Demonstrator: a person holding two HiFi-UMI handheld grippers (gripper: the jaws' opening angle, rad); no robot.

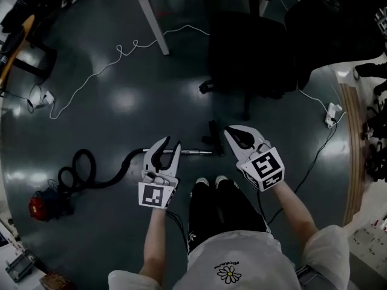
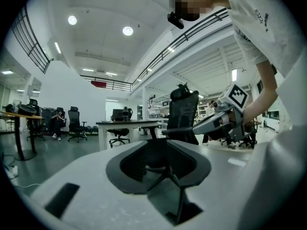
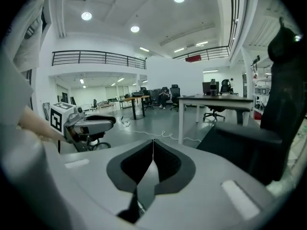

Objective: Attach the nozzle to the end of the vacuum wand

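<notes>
A white short-sleeved T-shirt (image 1: 254,255) with a small daisy print (image 1: 228,275) on the chest is worn, along with black trousers (image 1: 222,209) and white-toed shoes (image 1: 211,180). The left gripper (image 1: 171,144) and the right gripper (image 1: 230,132) are seen as white shells lined with black pads. A cube (image 1: 156,195) with black-and-white square markers is fixed to each, and thin black cables (image 1: 179,223) are trailed back from them.

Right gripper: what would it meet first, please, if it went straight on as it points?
Probably the floor near the white cable, short of the table leg; depth is unclear.
</notes>
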